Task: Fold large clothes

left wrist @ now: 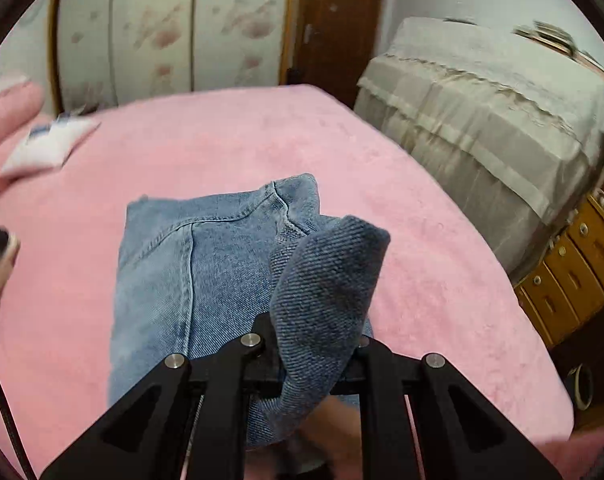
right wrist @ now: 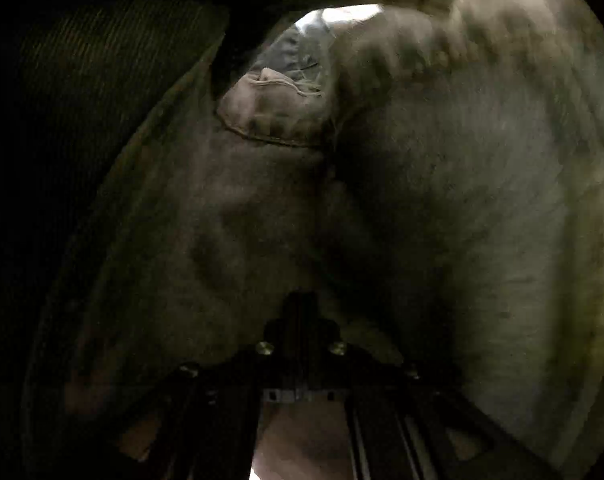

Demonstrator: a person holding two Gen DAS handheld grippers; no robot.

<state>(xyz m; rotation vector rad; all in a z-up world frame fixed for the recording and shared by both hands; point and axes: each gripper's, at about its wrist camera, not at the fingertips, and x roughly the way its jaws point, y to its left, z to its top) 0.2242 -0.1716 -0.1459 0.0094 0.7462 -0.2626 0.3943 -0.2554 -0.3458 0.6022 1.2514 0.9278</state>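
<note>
left gripper (left wrist: 316, 344) is nearly closed on a fold of the jeans (left wrist: 205, 264): a doubled hump of denim pokes up out of the narrow gap between the jaws, so the pads are pinching cloth, not air. Pinching a doubled layer looks deliberate, since it lets one grip carry the whole edge of the stack over instead of peeling off the top ply

The jeans lie on the pink blanket (left wrist: 422, 248) that covers the bed, roughly mid-surface, already folded into a compact rectangle with seam and stitching facing up. Gripped part is at the near right corner, closest to the camera. Judging by that shape, the fold is well along, probably one last turn or a tidy-up left

right gripper (right wrist: 302, 320): jaws fully closed, view is dark and blurred, lens buried under cloth. Fabric drapes over and all around it, a hemmed flap with stitching sits just above centre. Whether any cloth is caught between the tips I can't tell, they look tight together. My read is it sits under the layers as a support or crease line

A small white folded item (left wrist: 47, 146) lies on the blanket at far left, well apart from the jeans. A fingertip (left wrist: 5, 108) shows at the left edge of the left wrist view

Risk: thick denim hump can slip out of a shallow pinch if pulled fast
</note>
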